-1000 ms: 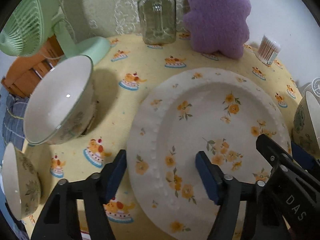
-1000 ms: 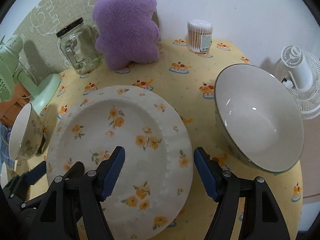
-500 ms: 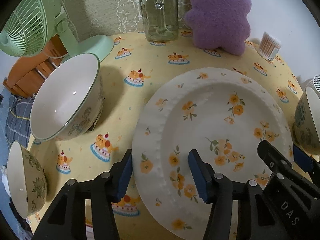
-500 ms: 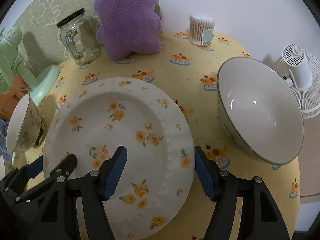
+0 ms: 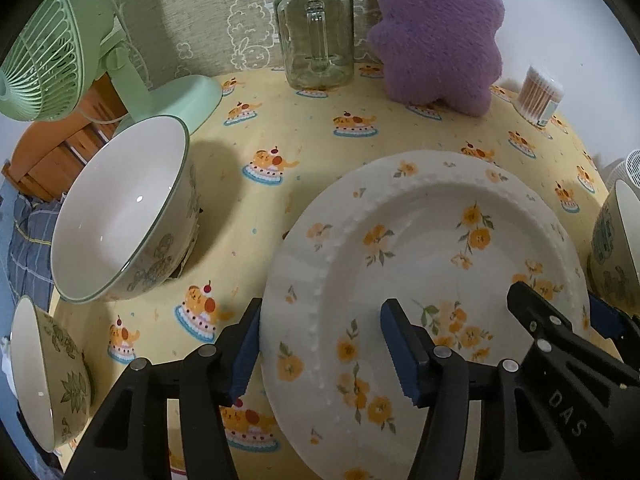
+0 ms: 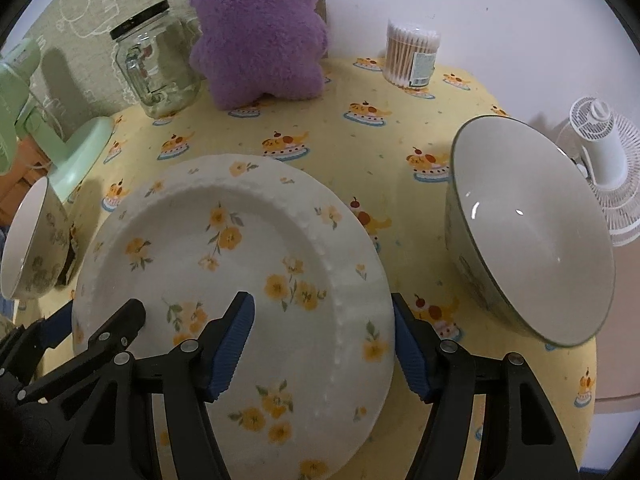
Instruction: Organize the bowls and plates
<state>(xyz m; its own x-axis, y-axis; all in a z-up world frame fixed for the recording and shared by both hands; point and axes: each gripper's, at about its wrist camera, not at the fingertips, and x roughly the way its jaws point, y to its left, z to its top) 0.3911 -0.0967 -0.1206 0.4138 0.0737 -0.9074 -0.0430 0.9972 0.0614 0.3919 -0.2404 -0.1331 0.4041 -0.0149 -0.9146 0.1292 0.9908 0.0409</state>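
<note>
A yellow cake-print cloth [image 5: 304,152] covers the desk beneath the floral plate [image 5: 432,248]; both grippers' jaws stand apart, straddling opposite plate rims.

The plate [image 5: 432,248] looks like glazed ceramic, glossy white with a bumpy beaded ring. Left of it, the bowl [image 5: 120,216] has the same shiny glaze. Under the plate, the tablecloth [image 5: 280,128] is matt printed cloth. Behind the plate: clear smooth glass jar [image 5: 314,32], fuzzy purple plush [image 5: 436,32]. Gripper pads [image 6: 230,348] look like ribbed blue rubber on matt black plastic.
</note>
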